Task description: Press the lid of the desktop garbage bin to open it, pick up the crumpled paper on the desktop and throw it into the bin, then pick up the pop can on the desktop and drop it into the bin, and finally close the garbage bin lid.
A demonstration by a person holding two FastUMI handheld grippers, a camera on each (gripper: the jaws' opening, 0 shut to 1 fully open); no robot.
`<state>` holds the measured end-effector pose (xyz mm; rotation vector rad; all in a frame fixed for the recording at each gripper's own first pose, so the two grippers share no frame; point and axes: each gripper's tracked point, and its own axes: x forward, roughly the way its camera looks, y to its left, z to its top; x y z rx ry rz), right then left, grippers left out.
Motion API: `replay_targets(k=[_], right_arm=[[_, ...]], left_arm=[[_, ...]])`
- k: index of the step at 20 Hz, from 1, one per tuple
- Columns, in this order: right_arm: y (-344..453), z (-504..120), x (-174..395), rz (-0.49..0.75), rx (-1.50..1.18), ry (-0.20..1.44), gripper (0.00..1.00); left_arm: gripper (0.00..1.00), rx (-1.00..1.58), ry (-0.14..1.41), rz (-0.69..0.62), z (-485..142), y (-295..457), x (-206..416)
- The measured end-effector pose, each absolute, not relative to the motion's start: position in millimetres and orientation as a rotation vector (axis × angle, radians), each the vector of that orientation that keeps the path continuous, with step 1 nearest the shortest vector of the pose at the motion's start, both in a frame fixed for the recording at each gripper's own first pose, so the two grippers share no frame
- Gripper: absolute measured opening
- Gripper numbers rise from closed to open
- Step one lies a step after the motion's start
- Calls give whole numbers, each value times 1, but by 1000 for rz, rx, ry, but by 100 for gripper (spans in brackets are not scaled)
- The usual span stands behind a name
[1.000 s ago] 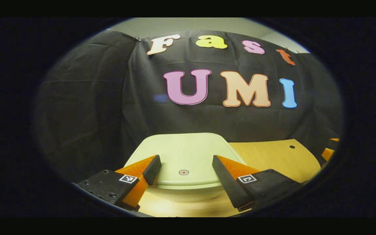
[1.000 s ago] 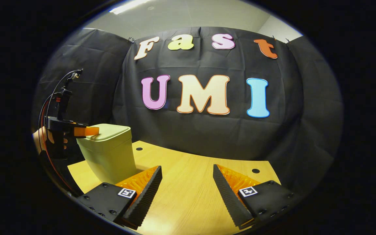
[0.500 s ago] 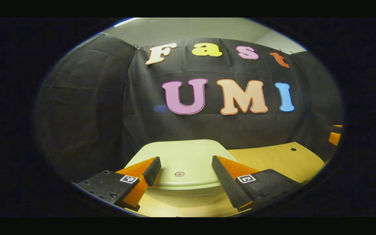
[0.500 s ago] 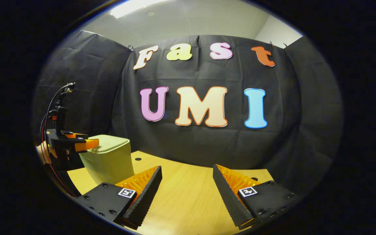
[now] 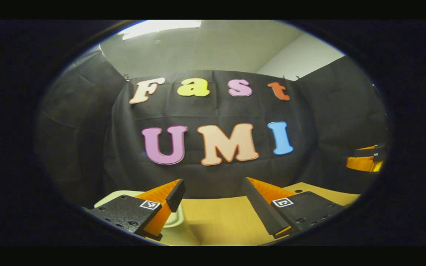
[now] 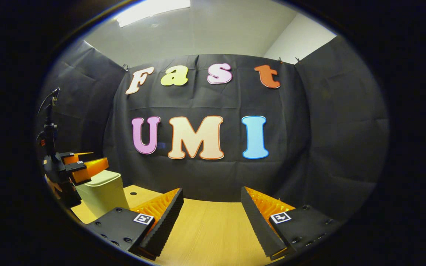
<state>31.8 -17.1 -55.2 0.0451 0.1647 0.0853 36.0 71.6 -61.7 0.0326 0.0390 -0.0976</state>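
The pale green bin (image 6: pixel 102 192) stands on the wooden table (image 6: pixel 205 229) at the left of the right gripper view, its lid down. My left gripper (image 6: pixel 94 159) hovers just above the bin's near top edge, held by a hand (image 6: pixel 52 184). In the left gripper view the left gripper (image 5: pixel 213 184) is open and holds nothing, and a strip of the bin's lid (image 5: pixel 176 221) shows low behind its left finger. My right gripper (image 6: pixel 212 192) is open over bare table, to the right of the bin. It also appears far right as the right gripper (image 5: pixel 361 157).
Black cloth walls close the booth behind and on both sides of the table (image 5: pixel 220 221). A small round hole (image 6: pixel 133 193) marks the tabletop just right of the bin. The room's pale ceiling with a light panel shows above the cloth.
Both grippers have risen and tilted up, showing more ceiling. The left gripper has come off the middle of the lid; the bin has slid to the lower left of its view.
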Motion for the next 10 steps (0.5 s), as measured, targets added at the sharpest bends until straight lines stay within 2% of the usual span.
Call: replay_targets(k=[9,10], right_arm=[[-60,-29,15,17,70,63,98],[-64,-28,15,11,74,60,98]], left_arm=[[94,-28,56,-246,-63,-19,29],[100,-28,47,-249,-60,-23,28]])
